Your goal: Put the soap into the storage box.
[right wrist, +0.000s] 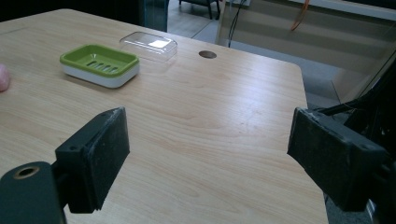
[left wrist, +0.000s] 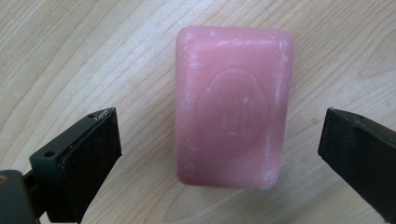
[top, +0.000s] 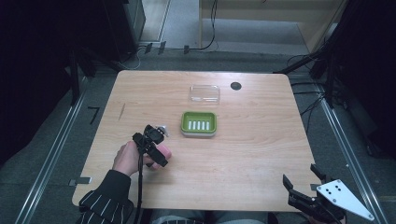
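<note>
right gripper [top: 303, 182]: at the tabletop's near right corner, jaws wide apart, holding nothing.
left gripper [left wrist: 219, 144]: near the near left edge, jaws apart, one on each side of the soap and not touching it.
pink soap [left wrist: 233, 105]: flat on the tabletop [top: 261, 140] under the left gripper; the high view hides most of it behind hand and gripper.
risk: probably slippery; an off-centre squeeze could shoot it sideways.
green soap dish [top: 199, 123]: mid-table, empty.
clear lid [top: 204, 94]: nearer the far edge; faint, outline hard to trace.
</note>
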`<state>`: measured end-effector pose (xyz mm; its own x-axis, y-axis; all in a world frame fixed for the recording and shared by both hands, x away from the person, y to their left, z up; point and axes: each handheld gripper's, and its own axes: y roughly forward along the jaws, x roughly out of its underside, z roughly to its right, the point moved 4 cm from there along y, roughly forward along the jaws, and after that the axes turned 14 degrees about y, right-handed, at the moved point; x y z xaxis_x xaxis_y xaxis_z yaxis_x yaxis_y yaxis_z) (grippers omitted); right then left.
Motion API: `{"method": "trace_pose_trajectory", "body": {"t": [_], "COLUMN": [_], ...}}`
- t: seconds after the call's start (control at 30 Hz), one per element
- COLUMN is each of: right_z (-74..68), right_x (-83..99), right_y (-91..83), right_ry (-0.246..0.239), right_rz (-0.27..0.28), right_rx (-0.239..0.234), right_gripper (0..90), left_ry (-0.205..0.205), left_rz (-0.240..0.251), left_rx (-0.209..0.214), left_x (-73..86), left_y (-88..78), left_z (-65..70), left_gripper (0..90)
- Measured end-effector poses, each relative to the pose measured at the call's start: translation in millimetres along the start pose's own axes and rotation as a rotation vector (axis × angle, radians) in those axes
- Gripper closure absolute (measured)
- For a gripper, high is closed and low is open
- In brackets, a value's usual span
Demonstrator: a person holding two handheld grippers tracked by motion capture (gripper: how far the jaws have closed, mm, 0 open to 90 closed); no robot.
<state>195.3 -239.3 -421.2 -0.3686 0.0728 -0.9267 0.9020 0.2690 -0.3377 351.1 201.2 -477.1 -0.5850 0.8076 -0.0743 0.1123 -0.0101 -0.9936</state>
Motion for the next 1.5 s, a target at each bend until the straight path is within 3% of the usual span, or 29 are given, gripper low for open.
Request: {"method": "trace_pose_trajectory", "body": {"t": [0.27,0.63,0.83,0.9,0.93,1.2,1.27,1.5], "right_z": [-0.5,-0.3,-0.4,-0.4,-0.4,0.0,0.2,-0.1], "right_x": [0.1,0.1,0.0,0.1,0.0,0.1,0.0,0.0], "right_y": [0.2,0.3,0.3,0.3,0.2,0.1,0.2,0.1], "right_ry": [-0.002,-0.002,-0.001,-0.001,-0.002,0.000,-0.002,-0.001], "right_rz": [-0.002,-0.002,-0.002,-0.003,-0.001,-0.002,-0.001,-0.001], "right_rx": [0.001,0.000,0.000,0.000,-0.001,-0.001,-0.001,-0.001], "right_gripper": [12.9,12.9,12.9,12.9,12.9,12.9,12.9,12.9], "left_ry": [0.018,0.006,0.005,0.008,0.010,0.015,0.033,0.034], "left_rz": [-0.014,-0.013,-0.016,-0.010,-0.014,-0.025,-0.025,-0.025], "left_rx": [0.000,0.014,0.010,0.005,0.009,0.012,0.008,0.008], "left_x": [-8.3,-8.6,-8.4,-8.0,-7.7,-7.6,-7.4,-6.8], "left_y": [6.9,12.7,12.3,12.9,12.7,14.1,14.5,14.1], "left_z": [1.4,0.2,0.9,1.1,1.2,3.4,4.4,4.4], "left_gripper": [0.0,2.8,14.5,14.6,19.6,28.7,35.1,37.7]}}
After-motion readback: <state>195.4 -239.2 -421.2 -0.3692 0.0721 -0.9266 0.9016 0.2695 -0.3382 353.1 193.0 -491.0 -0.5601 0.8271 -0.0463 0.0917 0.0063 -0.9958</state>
